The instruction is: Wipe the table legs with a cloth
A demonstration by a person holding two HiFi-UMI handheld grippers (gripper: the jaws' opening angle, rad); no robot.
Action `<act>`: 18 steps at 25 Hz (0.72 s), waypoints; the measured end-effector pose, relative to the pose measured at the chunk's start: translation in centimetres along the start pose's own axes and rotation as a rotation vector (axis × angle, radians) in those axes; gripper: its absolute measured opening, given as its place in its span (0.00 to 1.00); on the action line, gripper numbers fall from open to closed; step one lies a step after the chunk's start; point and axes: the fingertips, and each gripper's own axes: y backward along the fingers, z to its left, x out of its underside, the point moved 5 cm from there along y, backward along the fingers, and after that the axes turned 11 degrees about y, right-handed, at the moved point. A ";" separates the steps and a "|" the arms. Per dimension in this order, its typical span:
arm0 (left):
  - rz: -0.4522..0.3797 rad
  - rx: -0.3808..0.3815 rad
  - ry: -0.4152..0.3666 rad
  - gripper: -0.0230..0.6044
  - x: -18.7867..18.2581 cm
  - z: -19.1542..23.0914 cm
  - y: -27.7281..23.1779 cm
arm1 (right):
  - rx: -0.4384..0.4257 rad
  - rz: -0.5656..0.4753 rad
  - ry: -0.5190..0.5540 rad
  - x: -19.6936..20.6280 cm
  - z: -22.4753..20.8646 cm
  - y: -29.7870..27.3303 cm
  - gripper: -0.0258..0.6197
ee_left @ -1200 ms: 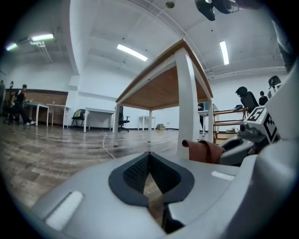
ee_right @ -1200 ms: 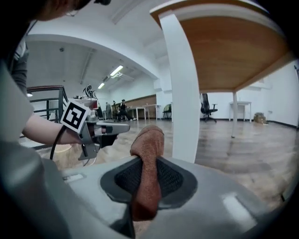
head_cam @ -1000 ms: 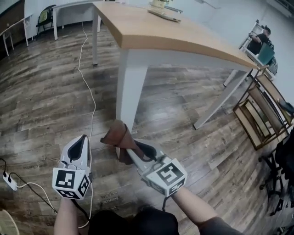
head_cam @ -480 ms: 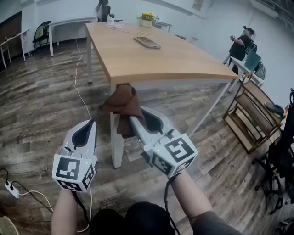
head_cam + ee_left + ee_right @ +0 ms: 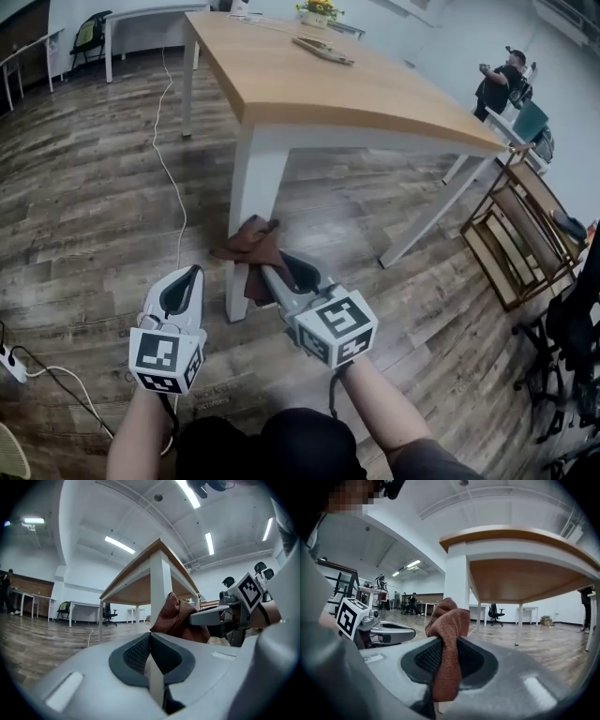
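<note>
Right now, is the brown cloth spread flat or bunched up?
Bunched. The cloth is a crumpled wad with hanging folds, pinched between the shut jaws of the right gripper, by the table leg.

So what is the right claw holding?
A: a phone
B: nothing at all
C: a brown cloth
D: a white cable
C: the right claw is pinched shut on the brown cloth, which sticks up bunched from between its two sides, near the white table leg.
</note>
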 end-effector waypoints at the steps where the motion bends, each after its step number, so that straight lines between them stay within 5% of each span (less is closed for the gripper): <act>1: 0.009 -0.009 0.010 0.07 1.3 0.3 0.1 | -0.004 0.019 0.008 1.1 0.3 -0.1 0.15; 11: 0.085 -0.068 0.052 0.07 11.0 1.6 -0.1 | -0.136 0.243 0.049 12.4 3.7 -0.2 0.15; 18: 0.125 -0.108 0.080 0.07 15.1 2.3 -1.2 | -0.178 0.287 -0.042 18.2 4.3 -1.8 0.15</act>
